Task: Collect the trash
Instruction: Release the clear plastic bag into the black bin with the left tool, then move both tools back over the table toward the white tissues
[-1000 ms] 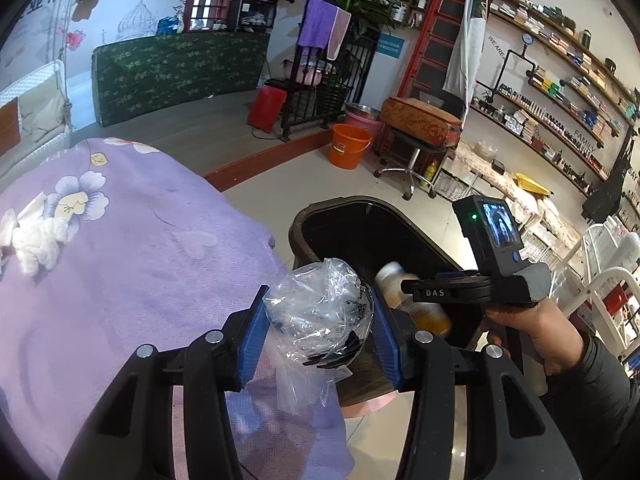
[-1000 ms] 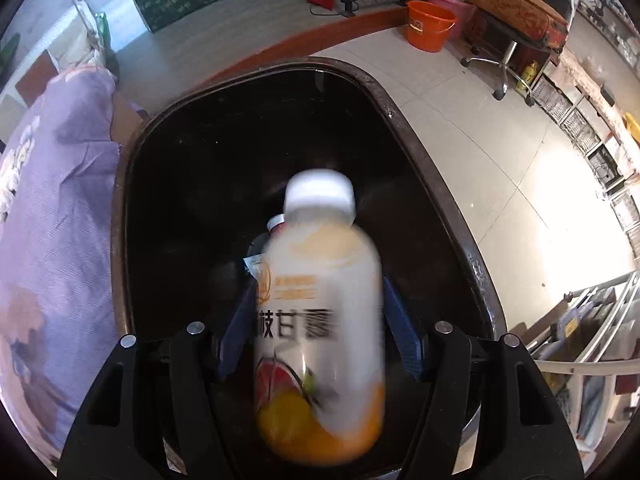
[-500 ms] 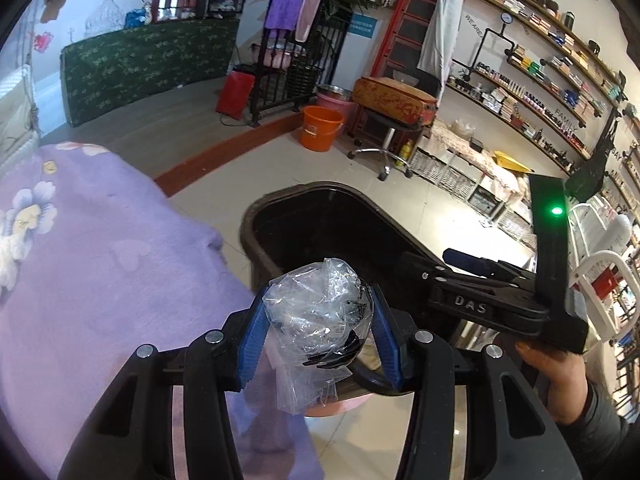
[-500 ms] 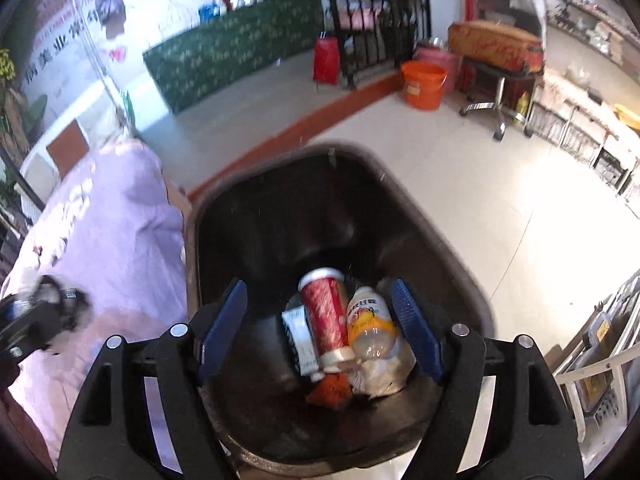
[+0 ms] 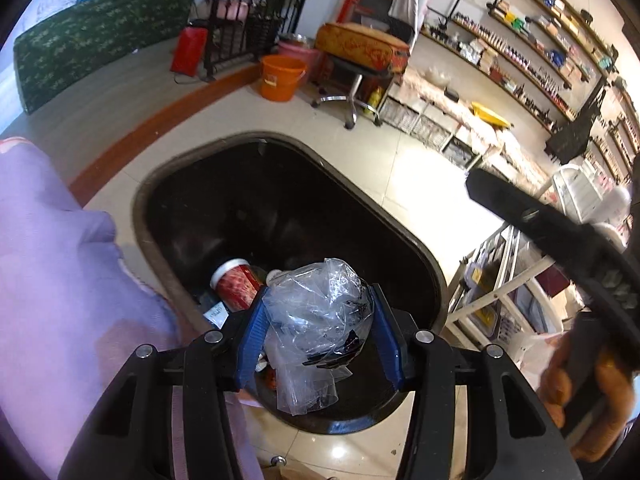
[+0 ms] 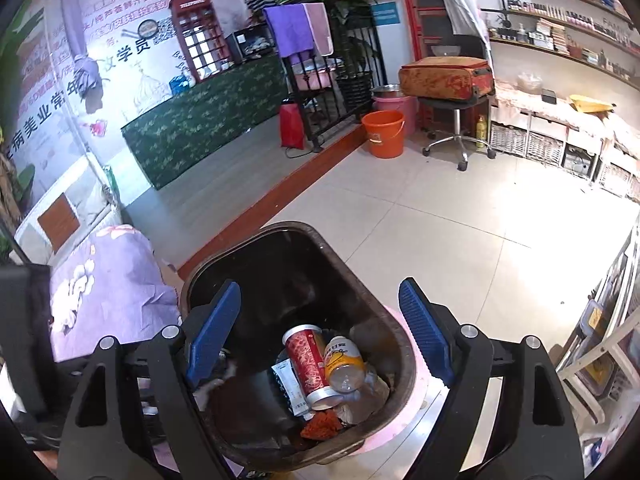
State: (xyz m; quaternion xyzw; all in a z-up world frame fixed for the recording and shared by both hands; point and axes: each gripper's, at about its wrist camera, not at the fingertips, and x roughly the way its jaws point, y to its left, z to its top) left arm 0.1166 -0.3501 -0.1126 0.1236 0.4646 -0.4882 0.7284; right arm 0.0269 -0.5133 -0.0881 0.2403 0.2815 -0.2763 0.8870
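My left gripper [image 5: 318,330] is shut on a crumpled clear plastic bag [image 5: 320,320] and holds it over the near rim of the dark trash bin [image 5: 416,248]. A red cup [image 5: 234,286] lies in the bin beneath. My right gripper [image 6: 320,332] is open and empty, raised above the same bin [image 6: 248,248]. In the right wrist view the bin holds the red cup [image 6: 310,360], a yellow-labelled drink bottle [image 6: 344,362], a white wrapper [image 6: 290,386] and orange scraps [image 6: 322,426].
The purple flowered cloth [image 5: 60,280] covers the table left of the bin; it also shows in the right wrist view [image 6: 108,280]. An orange bucket [image 6: 383,133], a swivel stool [image 6: 454,128] and shelving [image 5: 516,60] stand across the tiled floor [image 6: 460,232].
The right gripper let the drink bottle fall into the bin, opened wide and rose away. The left gripper carried the plastic bag from over the table to above the bin.
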